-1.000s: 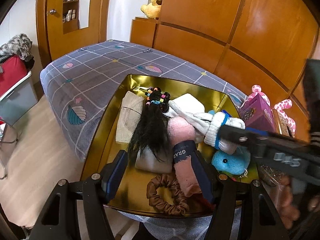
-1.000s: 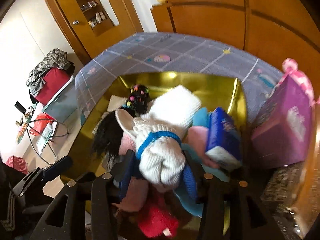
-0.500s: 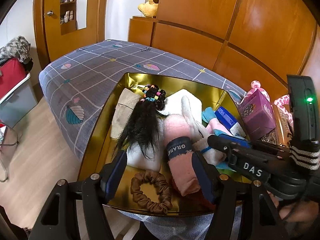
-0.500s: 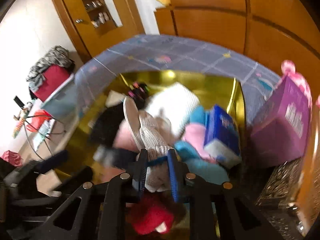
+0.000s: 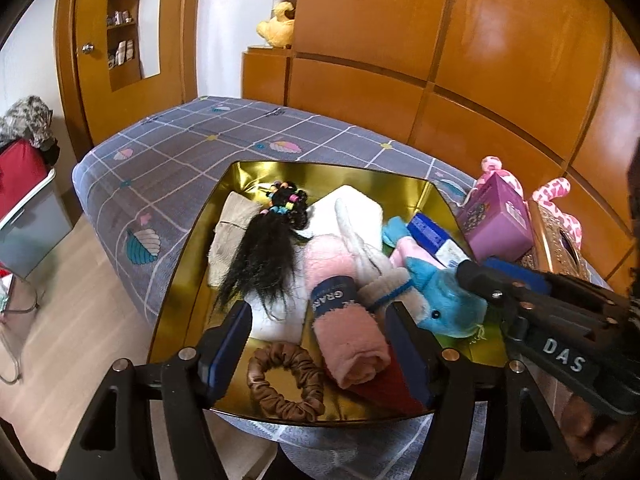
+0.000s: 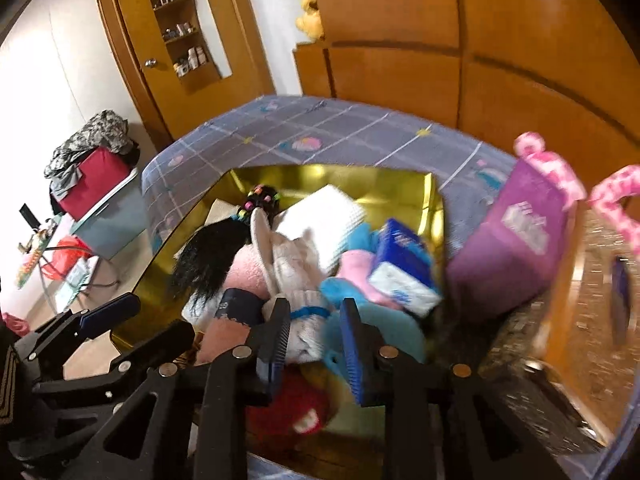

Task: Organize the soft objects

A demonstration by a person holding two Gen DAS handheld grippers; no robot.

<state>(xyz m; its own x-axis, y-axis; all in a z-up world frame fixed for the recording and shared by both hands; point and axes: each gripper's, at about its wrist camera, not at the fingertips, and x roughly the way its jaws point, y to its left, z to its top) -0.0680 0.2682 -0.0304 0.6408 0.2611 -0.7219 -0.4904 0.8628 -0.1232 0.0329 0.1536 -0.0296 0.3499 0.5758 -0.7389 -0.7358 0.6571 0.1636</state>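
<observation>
A gold tray (image 5: 188, 280) (image 6: 384, 180) on the bed holds several soft things: a black hairpiece (image 5: 260, 264), a white folded cloth (image 5: 356, 208), a rolled pink towel (image 5: 348, 332), a brown scrunchie (image 5: 284, 384), a white knit sock with a blue stripe (image 5: 380, 284) (image 6: 300, 280) and a blue plush (image 5: 448, 304). My left gripper (image 5: 320, 344) is open over the tray's near edge, around the pink towel without touching it. My right gripper (image 6: 314, 344) is open, its jaws either side of the sock's cuff, which lies in the tray.
A purple box (image 5: 496, 220) (image 6: 516, 244) and pink spotted plush (image 5: 556, 200) stand right of the tray, beside a gilt box (image 5: 560, 244). A blue tissue pack (image 6: 404, 264) lies in the tray. Wooden wardrobe panels rise behind the bed. A red bag (image 5: 20, 172) stands far left.
My right gripper lowered the white sock into the tray, then opened and let it go. The sock now lies beside the blue plush. My left gripper barely moved.
</observation>
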